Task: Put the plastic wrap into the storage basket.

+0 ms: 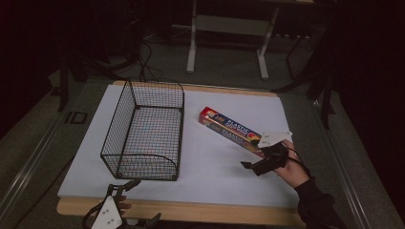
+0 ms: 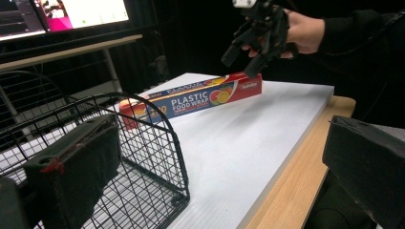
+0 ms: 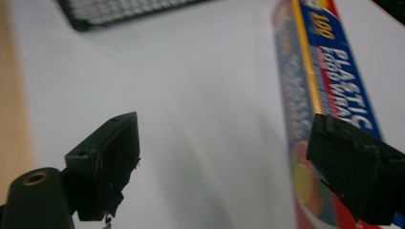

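Plastic wrap box (image 1: 231, 130): near end hidden behind right gripper (image 1: 260, 164). Left gripper (image 1: 136, 202) cut by bottom edge. Box lettering (image 3: 334, 71) blurred. Basket (image 3: 129, 9) cut by top edge.

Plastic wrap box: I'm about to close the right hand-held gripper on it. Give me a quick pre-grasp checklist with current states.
1. Right hand-held gripper open: ok, jaws stand wide apart.
2. Plastic wrap box between the jaws: not ok; in the right gripper view one jaw overlaps the box, the other is over bare white board.
3. Box lying flat and free: ok, nothing rests on it.
4. Wire basket clear of the box: ok, it stands apart, to the left.
5. Left hand-held gripper out of the way: ok, at the near table edge by the basket, open.
6. Basket empty: ok.
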The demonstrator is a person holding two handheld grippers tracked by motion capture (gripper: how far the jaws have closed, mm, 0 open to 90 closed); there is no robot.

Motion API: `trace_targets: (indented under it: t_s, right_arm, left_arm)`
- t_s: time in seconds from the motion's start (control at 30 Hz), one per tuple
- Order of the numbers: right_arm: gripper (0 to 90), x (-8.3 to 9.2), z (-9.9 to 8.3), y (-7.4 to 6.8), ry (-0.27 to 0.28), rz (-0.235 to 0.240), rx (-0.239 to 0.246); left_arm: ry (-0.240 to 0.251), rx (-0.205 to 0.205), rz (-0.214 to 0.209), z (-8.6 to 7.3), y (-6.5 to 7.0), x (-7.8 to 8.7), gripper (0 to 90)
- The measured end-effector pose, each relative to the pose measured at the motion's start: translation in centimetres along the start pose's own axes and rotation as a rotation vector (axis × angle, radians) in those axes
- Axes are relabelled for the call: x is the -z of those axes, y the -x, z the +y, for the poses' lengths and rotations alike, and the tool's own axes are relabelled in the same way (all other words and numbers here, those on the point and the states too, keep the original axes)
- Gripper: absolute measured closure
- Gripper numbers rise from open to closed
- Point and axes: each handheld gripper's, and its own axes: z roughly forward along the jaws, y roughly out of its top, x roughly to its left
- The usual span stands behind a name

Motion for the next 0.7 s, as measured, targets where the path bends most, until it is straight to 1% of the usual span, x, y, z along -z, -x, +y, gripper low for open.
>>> trace_targets:
  t_s: [0.03, 0.07, 0.1, 0.13, 0.17, 0.2, 0.33, 0.4, 0.5, 0.57, 0.63, 0.7]
  right_arm:
    - [10.5, -0.3, 0.0, 0.2, -0.015, -0.034, 0.005]
    - [10.2, -0.6, 0.0, 0.5, -0.029, -0.042, 0.01]
    - [10.2, -0.9, 0.1, 0.8, -0.039, -0.027, 0.005]
    - [10.3, -1.1, 0.1, 1.1, -0.055, -0.019, -0.01]
    - [10.3, -1.4, 0.1, 1.4, -0.077, -0.01, -0.018]
    - [10.3, -1.7, 0.2, 1.6, -0.092, -0.018, -0.02]
    - [9.6, -2.3, 0.5, 2.9, -0.094, -0.023, -0.036]
    - [9.7, -2.7, 0.8, 3.5, -0.107, -0.036, -0.047]
    - [9.7, -3.2, 1.1, 4.5, -0.133, -0.038, -0.056]
    - [9.8, -3.4, 1.2, 4.7, -0.136, -0.036, -0.055]
    - [10.0, -3.9, 1.7, 5.5, -0.165, -0.03, -0.057]
    - [10.0, -4.3, 2.1, 6.0, -0.177, -0.031, -0.061]
  left_arm:
    - [0.001, 0.003, 0.0, 0.0, 0.0, 0.0, 0.0]
    - [0.001, 0.005, 0.0, 0.0, -0.1, 0.0, 0.0]
    - [0.001, 0.005, 0.0, 0.0, -0.1, 0.0, 0.0]
    - [0.002, 0.005, 0.0, 0.0, -0.1, 0.0, 0.0]
    - [0.002, 0.006, -0.002, 0.0, -0.1, 0.0, 0.0]
    - [0.001, 0.006, -0.004, 0.0, -0.1, 0.0, 0.0]
    - [0.002, 0.007, -0.006, 0.0, 0.0, 0.0, 0.0]
    - [0.002, 0.008, -0.006, 0.0, 0.0, 0.0, 0.0]
    - [0.002, 0.009, -0.008, 0.0, -0.1, 0.0, 0.0]
    - [0.0, 0.007, -0.006, 0.0, -0.1, 0.0, 0.0]
    - [0.001, 0.008, -0.008, -0.1, -0.1, 0.0, 0.0]
    - [-0.004, 0.007, -0.007, -0.1, -0.1, 0.0, 0.0]
